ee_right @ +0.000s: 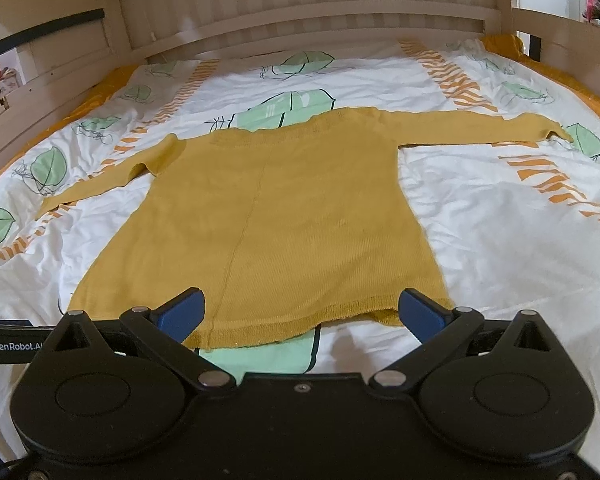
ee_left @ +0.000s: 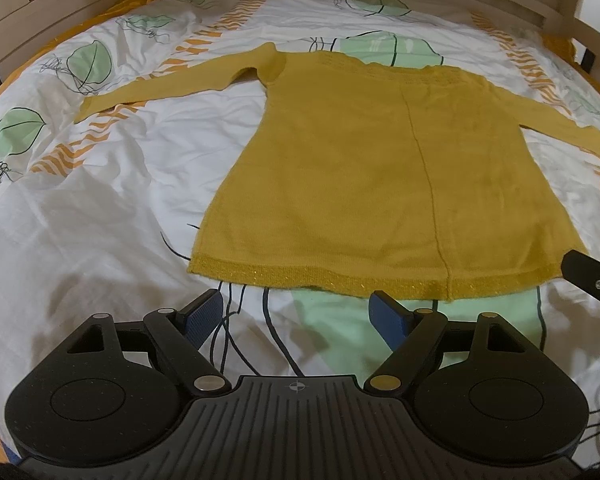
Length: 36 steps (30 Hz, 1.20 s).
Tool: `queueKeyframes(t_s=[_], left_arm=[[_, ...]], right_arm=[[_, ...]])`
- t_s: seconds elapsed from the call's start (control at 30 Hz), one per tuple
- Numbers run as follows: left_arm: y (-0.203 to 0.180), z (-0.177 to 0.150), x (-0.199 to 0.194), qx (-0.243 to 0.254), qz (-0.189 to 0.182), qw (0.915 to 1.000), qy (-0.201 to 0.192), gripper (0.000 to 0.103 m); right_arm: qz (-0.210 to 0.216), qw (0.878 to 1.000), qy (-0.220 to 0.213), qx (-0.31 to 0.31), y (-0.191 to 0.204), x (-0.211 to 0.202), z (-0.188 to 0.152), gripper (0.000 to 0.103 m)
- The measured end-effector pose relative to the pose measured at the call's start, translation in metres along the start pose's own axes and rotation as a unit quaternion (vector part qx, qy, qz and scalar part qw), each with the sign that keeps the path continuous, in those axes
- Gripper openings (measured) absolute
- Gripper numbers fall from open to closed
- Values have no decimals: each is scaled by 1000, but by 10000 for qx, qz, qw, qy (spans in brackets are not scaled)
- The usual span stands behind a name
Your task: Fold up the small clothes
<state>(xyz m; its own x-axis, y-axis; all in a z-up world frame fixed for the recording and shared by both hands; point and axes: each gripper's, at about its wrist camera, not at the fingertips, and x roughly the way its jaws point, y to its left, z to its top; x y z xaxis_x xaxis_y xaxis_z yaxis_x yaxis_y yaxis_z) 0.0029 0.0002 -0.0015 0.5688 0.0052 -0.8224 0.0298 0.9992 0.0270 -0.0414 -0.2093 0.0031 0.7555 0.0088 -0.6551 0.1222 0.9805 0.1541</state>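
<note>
Nearest, the left gripper [ee_left: 296, 314] hangs with its blue pads spread wide just short of the ribbed hem [ee_left: 380, 278], gripping nothing. The right gripper [ee_right: 300, 314] is likewise wide open and empty, its pads over the hem's right part, contact unclear. The mustard-yellow knitted long-sleeved sweater [ee_right: 276, 216] lies flat, back up, on the white leaf-printed duvet [ee_left: 100, 200], both sleeves spread. The likely risk: jaws pinching only 1 knit layer, or catching duvet cloth beneath, would drag the body askew. Further off, the left sleeve [ee_left: 172, 84] already kinks, so a crooked fold may follow
</note>
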Motion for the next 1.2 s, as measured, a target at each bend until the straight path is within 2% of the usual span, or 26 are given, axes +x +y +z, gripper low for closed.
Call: queueKeyframes(t_s=[1.2], left_arm=[[-1,2,6,6,-16,10000,68,79]], right_arm=[[123,9996,202,124,-4,10,1,102]])
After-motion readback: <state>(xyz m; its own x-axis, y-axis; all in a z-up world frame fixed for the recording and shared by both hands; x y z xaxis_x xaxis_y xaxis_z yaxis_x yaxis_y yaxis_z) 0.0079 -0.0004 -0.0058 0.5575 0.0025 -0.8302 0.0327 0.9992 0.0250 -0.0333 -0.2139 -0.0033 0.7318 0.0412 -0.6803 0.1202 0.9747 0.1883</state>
